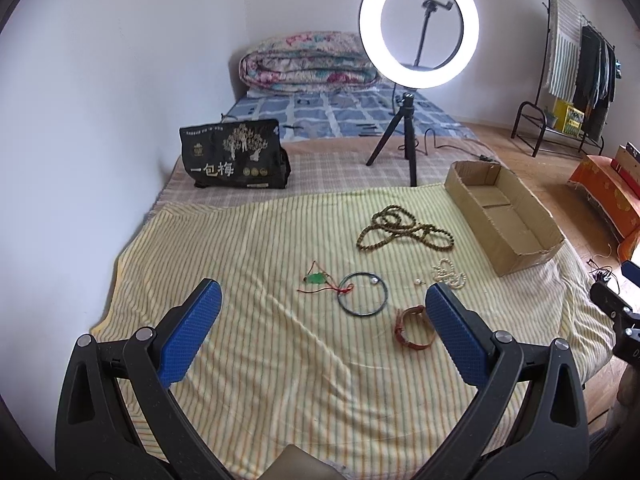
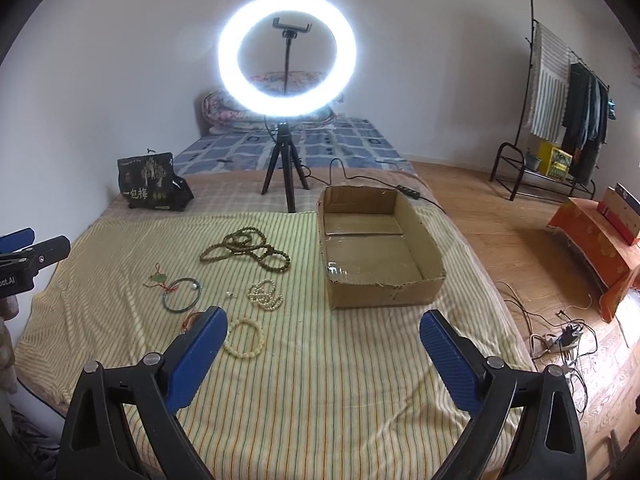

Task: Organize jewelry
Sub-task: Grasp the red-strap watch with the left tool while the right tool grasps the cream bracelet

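Jewelry lies on a striped yellow cloth [image 1: 248,248]. A long green-brown bead necklace [image 1: 402,228] [image 2: 248,249], a white pearl strand [image 1: 449,274] [image 2: 265,295], a dark bangle [image 1: 362,294] [image 2: 181,294], a green pendant on red cord [image 1: 318,280] [image 2: 159,279], a brown leather bracelet [image 1: 412,330] and a cream bead bracelet [image 2: 244,338]. An empty cardboard box [image 1: 520,250] [image 2: 430,248] sits to the right of them. My left gripper [image 1: 322,300] is open and empty above the cloth. My right gripper [image 2: 322,326] is open and empty, near the box's front.
A lit ring light on a tripod [image 1: 410,136] [image 2: 286,168] stands behind the cloth. A black printed bag [image 1: 236,154] [image 2: 150,182] stands at the back left. Folded bedding [image 1: 308,62] lies against the wall. Cables and a power strip [image 2: 560,340] lie on the wooden floor at right.
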{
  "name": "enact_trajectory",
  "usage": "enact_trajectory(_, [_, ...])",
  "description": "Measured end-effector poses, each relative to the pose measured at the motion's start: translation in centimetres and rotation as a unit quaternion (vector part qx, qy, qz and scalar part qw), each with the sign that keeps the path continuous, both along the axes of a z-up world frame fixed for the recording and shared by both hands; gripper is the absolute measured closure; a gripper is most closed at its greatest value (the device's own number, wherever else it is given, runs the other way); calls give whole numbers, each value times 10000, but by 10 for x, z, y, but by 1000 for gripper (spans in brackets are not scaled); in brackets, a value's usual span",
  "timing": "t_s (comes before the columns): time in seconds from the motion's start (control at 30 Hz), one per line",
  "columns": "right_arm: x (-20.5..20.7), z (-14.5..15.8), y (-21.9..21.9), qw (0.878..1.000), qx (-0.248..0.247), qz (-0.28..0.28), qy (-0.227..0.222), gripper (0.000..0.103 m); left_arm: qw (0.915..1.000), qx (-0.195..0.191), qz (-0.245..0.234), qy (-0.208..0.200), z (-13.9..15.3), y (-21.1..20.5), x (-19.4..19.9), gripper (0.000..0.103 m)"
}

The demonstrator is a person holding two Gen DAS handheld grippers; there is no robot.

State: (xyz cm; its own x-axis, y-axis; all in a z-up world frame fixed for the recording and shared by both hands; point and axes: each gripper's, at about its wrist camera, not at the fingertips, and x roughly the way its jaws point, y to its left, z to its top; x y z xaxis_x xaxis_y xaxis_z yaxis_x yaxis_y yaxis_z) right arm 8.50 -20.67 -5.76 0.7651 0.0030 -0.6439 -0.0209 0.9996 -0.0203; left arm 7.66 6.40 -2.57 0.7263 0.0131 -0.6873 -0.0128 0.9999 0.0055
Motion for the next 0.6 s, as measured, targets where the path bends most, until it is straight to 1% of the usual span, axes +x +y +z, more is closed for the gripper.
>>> enact_trajectory(0.13, [21, -7, -6, 9997, 237, -13, 32, 4, 9997, -219, 37, 102, -10, 20, 21, 0])
enact_trajectory(0.2, [30, -15, -10, 9995, 330, 6, -25, 4, 9987, -482, -64, 158, -18, 30, 29, 0])
enact_trajectory(0.27, [39, -22, -11, 9995, 296, -58, 19, 4, 9974, -659, -35, 285, -27, 37, 36, 0])
enact_trajectory(0.33, [46, -33, -10, 9997, 212, -11, 121, 4, 9972, -605, -16, 428, -36, 38, 40, 0])
enact_trajectory(0.47, [56, -49, 0, 9989, 25, 284, 371, 4, 9980, -223, 1, 595, -53, 31, 49, 0])
enact_trajectory(0.57, [65, -59, 6, 9960, 145, 559, 676, 8, 9972, -175, -15, 726, -61, 29, 54, 0])
enact_trajectory(0.6, [67, -61, 8, 9946, 215, 660, 773, 11, 9971, -170, -13, 748, -64, 28, 55, 0])
